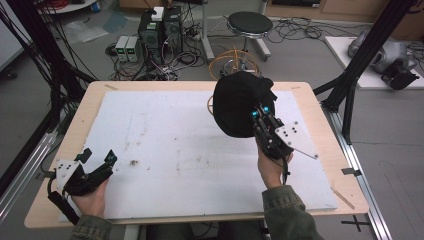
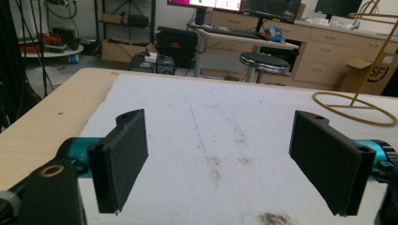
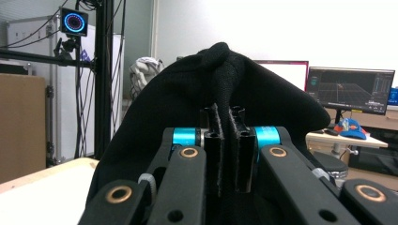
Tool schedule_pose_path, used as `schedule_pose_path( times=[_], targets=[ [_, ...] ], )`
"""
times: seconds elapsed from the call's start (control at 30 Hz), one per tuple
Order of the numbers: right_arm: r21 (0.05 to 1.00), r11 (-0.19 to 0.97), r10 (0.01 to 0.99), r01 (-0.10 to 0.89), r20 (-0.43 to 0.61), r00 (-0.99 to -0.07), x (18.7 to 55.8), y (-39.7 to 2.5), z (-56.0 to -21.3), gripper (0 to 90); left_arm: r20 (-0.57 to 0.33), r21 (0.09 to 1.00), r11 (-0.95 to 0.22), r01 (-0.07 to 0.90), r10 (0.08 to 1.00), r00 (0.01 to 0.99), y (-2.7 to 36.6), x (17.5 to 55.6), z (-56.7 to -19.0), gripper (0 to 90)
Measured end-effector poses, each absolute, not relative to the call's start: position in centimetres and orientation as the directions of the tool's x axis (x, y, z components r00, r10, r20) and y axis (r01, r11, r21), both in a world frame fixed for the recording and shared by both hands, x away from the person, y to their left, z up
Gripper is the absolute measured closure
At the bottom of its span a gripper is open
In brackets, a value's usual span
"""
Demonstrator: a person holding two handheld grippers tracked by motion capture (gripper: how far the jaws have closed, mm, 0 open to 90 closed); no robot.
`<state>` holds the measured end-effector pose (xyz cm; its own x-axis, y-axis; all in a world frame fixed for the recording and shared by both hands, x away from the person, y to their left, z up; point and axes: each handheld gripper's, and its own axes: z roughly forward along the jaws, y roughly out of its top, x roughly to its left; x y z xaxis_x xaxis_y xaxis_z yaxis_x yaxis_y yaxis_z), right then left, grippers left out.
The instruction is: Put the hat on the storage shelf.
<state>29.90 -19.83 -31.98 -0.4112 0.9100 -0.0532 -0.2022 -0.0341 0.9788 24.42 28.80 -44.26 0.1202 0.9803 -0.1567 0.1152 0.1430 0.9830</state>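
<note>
Right fingers: the right gripper (image 1: 260, 113) has its jaws pressed together on a fold of a black knit beanie (image 1: 239, 104), lifted clear above the far right part of the table; in the right gripper view the cloth (image 3: 220, 89) bunches between the two pads.
Left fingers: the left gripper (image 1: 97, 155) rests low at the near left corner, jaws spread wide with nothing between them; its pads (image 2: 120, 159) frame bare mat.
Surface: a white foam mat (image 1: 165, 145), marked with dark smudges and crumbs, covers most of a light wooden table (image 1: 86, 105).
Room: a grey-floored lab, with computer towers (image 1: 160, 27) and tangled cables behind the table, and a black round stool (image 1: 249, 22) beside them.
Nearby: a yellow wire stand (image 1: 234, 59) sits at the table's far edge, partly hidden behind the beanie; its ring base (image 2: 354, 105) lies on the mat in the left gripper view.
Frame: black rig struts (image 1: 372, 42) rise at the right.
</note>
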Motion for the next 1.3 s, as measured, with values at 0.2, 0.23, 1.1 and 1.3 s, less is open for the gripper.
schedule_pose_path(
  times=[0.2,0.23,1.1,1.3],
  targets=[
    [0.974,-0.031,0.918,-0.226,-0.062,-0.392,31.5,-19.0,-30.2,86.8,-0.167,0.981,0.154,0.115,0.979,0.118,28.9,24.4,-44.3,20.0],
    [0.973,-0.036,0.919,-0.226,-0.057,-0.389,31.8,-18.9,-29.9,86.8,-0.169,0.981,0.156,0.114,0.979,0.117,28.9,24.4,-44.3,20.0],
    [0.975,-0.053,0.943,-0.217,-0.023,-0.333,39.3,-17.9,-27.0,86.8,-0.161,0.982,0.146,0.116,0.978,0.132,28.7,24.7,-44.3,20.0],
    [0.972,-0.059,0.942,-0.227,-0.022,-0.336,40.9,-17.1,-25.2,86.8,-0.154,0.983,0.139,0.117,0.979,0.134,28.6,24.8,-44.4,20.0]
  ],
)
